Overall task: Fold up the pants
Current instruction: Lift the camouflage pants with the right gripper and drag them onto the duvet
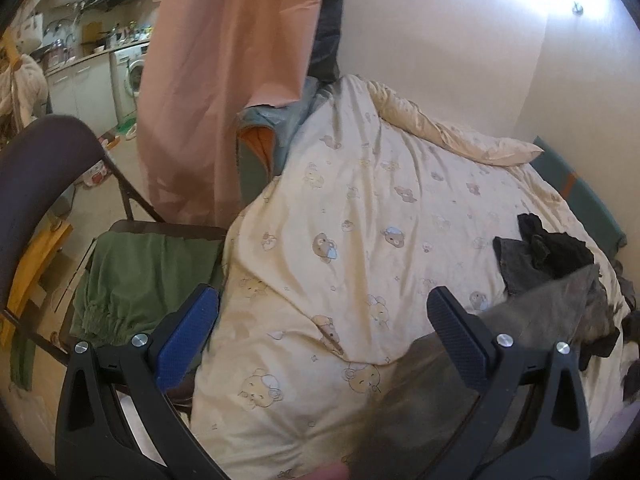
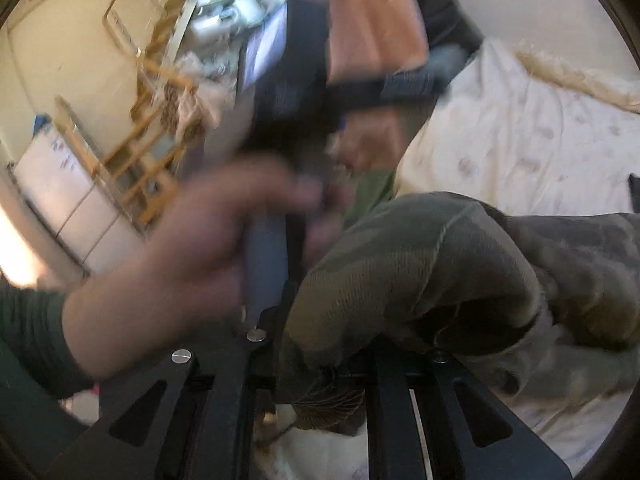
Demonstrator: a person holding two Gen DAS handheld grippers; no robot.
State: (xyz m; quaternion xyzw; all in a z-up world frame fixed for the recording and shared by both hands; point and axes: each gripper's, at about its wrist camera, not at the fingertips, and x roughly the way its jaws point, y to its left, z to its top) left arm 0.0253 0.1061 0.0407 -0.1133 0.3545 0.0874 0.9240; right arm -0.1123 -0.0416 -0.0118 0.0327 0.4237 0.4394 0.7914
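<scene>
Grey pants [image 1: 552, 312] stretch blurred across the cream bear-print duvet [image 1: 360, 208] at the lower right of the left wrist view, passing behind the right finger. My left gripper [image 1: 320, 332] is open and empty above the duvet. In the right wrist view, grey-olive pants fabric [image 2: 420, 264] is bunched over my right gripper [image 2: 316, 344], whose jaws are close together with the cloth between them; the fingertips are hidden. A hand [image 2: 192, 248] holding the other gripper is blurred at left.
A folding chair [image 1: 44, 184] with a green garment [image 1: 140, 276] on its seat stands left of the bed. An orange curtain [image 1: 224, 80] hangs behind. Dark clothes [image 1: 544, 248] lie on the duvet's right side. Kitchen cabinets and a washing machine [image 1: 130, 76] are far left.
</scene>
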